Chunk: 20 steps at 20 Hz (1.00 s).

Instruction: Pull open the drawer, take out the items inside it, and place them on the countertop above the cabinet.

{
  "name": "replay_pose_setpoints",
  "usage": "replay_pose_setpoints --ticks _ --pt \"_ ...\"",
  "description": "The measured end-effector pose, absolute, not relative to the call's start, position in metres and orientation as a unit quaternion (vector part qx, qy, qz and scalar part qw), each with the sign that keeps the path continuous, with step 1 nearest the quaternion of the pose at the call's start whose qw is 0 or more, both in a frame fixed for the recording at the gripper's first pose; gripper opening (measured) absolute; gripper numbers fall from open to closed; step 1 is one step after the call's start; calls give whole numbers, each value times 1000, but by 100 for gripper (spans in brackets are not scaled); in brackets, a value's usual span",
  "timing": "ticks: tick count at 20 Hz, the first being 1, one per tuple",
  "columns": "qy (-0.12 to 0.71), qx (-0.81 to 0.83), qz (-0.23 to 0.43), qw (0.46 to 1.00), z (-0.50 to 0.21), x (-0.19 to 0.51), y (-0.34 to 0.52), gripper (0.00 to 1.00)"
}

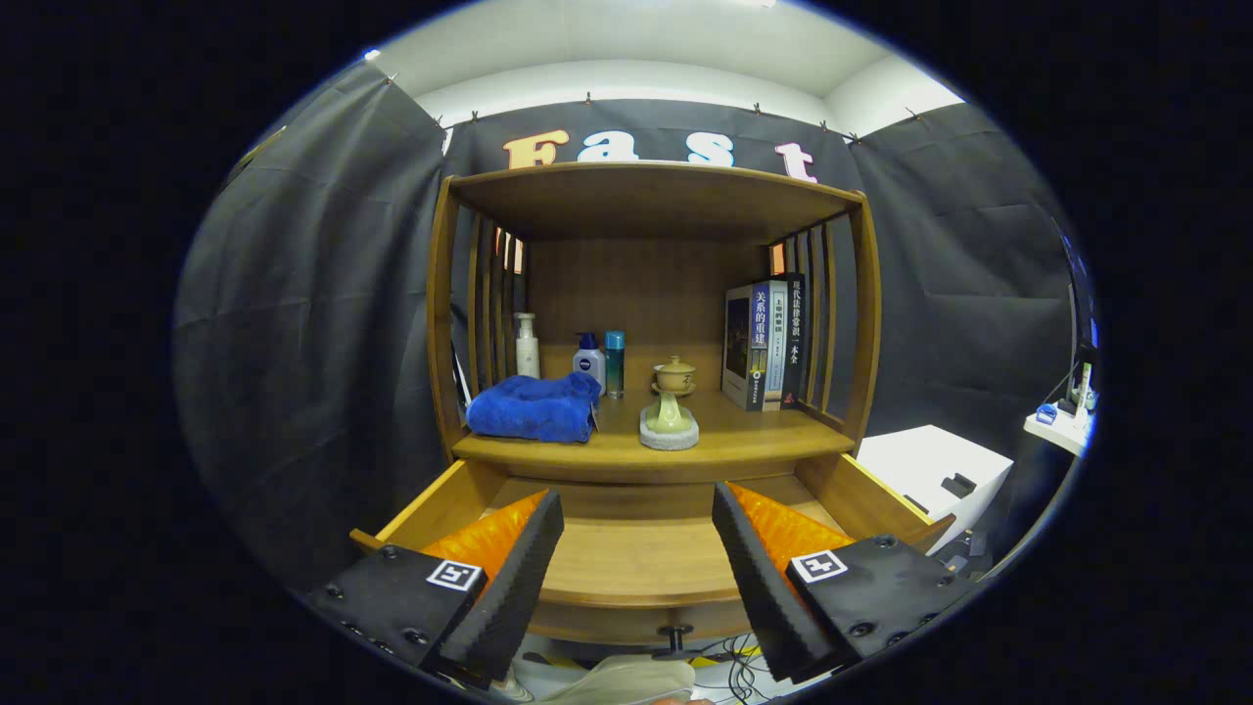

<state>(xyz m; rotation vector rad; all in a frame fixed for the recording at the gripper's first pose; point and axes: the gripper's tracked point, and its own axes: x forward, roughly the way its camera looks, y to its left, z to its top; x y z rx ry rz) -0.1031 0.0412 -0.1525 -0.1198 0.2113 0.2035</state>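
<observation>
The wooden cabinet's drawer [636, 563] stands pulled open below the countertop [744, 446], and its visible floor is bare wood. On the countertop lie a folded blue towel [533, 408], a white pump bottle [527, 345], a small white-and-blue bottle [588, 362], a teal bottle [615, 363] and a green ceramic tea set on a grey coaster [671, 411]. Several books [768, 343] stand upright at the right. My gripper [636, 519] hovers over the open drawer, open, with nothing between its black foam-padded fingers [509, 578]. The drawer's small dark knob [675, 641] sits below them.
A top shelf [651, 191] roofs the cabinet, and slatted side walls close the countertop in. A white box [935, 475] stands to the cabinet's right, with a small white shelf [1062, 426] of items beyond. Cables [734, 671] lie on the floor beneath the drawer.
</observation>
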Motion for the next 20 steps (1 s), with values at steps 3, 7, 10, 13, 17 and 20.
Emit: replay_pose_setpoints --ticks 3,7,10,13,17,20 --pt "110 -68 99 987 -173 -114 38 100" --pt "128 -58 95 985 -203 -126 32 100" --pt "142 -56 88 984 -226 -135 26 100" --pt "153 -51 84 983 -244 -138 23 100" --pt "166 -52 79 982 -264 -135 24 100" --pt "170 -57 73 981 -272 -127 27 99"
